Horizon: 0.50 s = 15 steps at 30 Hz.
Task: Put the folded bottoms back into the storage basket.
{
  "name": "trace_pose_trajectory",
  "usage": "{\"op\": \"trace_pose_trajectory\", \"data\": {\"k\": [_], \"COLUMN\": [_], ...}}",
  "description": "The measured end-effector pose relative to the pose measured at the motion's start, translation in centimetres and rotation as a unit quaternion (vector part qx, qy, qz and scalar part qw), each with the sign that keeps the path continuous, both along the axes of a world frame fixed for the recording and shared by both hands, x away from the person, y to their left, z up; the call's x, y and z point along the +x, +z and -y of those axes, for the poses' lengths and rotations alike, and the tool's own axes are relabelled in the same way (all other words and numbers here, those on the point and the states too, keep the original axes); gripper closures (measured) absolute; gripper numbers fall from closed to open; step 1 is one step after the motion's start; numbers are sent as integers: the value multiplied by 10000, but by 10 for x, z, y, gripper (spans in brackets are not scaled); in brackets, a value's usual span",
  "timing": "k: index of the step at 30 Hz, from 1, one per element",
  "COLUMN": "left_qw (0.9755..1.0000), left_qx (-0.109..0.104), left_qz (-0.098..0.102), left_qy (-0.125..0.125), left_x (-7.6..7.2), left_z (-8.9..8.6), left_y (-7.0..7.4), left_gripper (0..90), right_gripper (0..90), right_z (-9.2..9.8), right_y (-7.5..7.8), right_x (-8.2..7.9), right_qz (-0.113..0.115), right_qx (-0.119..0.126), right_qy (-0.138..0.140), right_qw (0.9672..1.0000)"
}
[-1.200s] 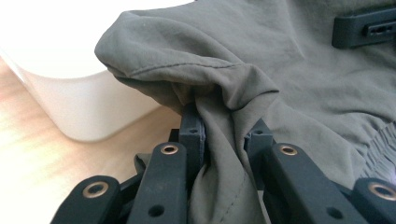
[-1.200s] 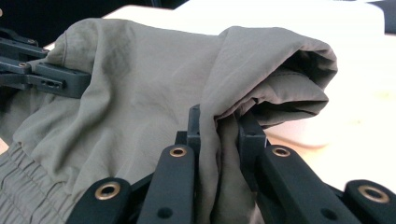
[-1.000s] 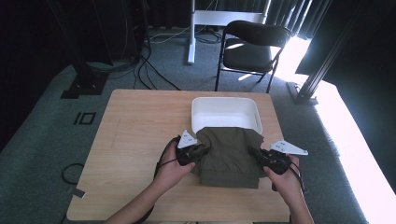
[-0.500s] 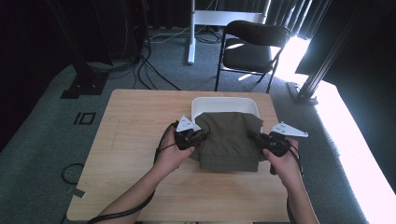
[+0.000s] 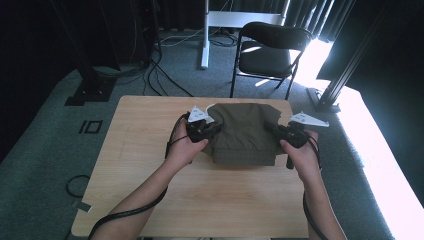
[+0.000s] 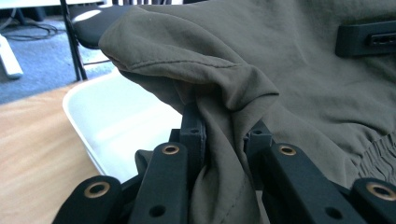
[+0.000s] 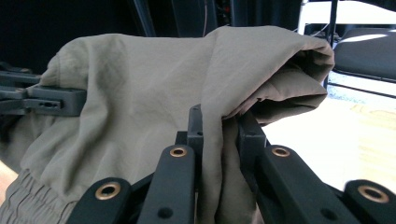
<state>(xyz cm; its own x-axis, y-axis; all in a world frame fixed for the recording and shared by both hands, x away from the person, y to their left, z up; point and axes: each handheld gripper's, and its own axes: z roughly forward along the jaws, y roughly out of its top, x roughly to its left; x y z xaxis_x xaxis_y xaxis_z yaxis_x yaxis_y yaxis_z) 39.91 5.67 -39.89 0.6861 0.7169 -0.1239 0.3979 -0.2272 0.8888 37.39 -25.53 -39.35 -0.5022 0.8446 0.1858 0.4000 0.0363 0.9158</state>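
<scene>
Light brown wood makes up the worktop [image 5: 150, 165], and its top is smooth and mostly bare. A folded olive-green cloth [image 5: 245, 132] hangs over the far middle of it, held up between two hands. The left tongs [image 5: 209, 131] pinch the cloth's left edge tight, and in the left gripper view the green cloth [image 6: 261, 70] is bunched between the two black jaws. The right tongs [image 5: 276, 131] pinch the right edge the same way, with the cloth [image 7: 154, 93] squeezed between their jaws. Under the cloth sits a white tub [image 6: 116, 121], at the far side of the worktop; from above the cloth covers it. A black cable [image 5: 125, 215] trails from the left hand [image 5: 186, 150] back across the near edge. The right hand [image 5: 302, 155] is near the worktop's right side. The floor is grey carpet [image 5: 45, 165] with black cords lying on it. A black folding chair [image 5: 270, 50] stands past the worktop, next to a white post [image 5: 204, 35]. Bright light falls on the floor at the right, and dark curtains hang at the back.
</scene>
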Motion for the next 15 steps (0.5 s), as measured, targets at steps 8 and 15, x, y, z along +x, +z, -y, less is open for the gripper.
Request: {"op": "trace_pose_trajectory", "data": {"k": [8, 15], "left_qw": [9999, 9997], "left_qx": [4, -7], "left_qz": [-9, -80], "left_qy": [114, 211], "left_x": [24, 45], "left_z": [1, 4], "left_y": [4, 0], "left_gripper": [779, 782], "right_gripper": [802, 803], "right_z": [-3, -4], "right_y": [4, 0], "right_x": [29, 54], "right_qz": [-105, -286], "right_qx": [33, 58], "right_qy": [-172, -308], "right_qw": [9998, 9991]}}
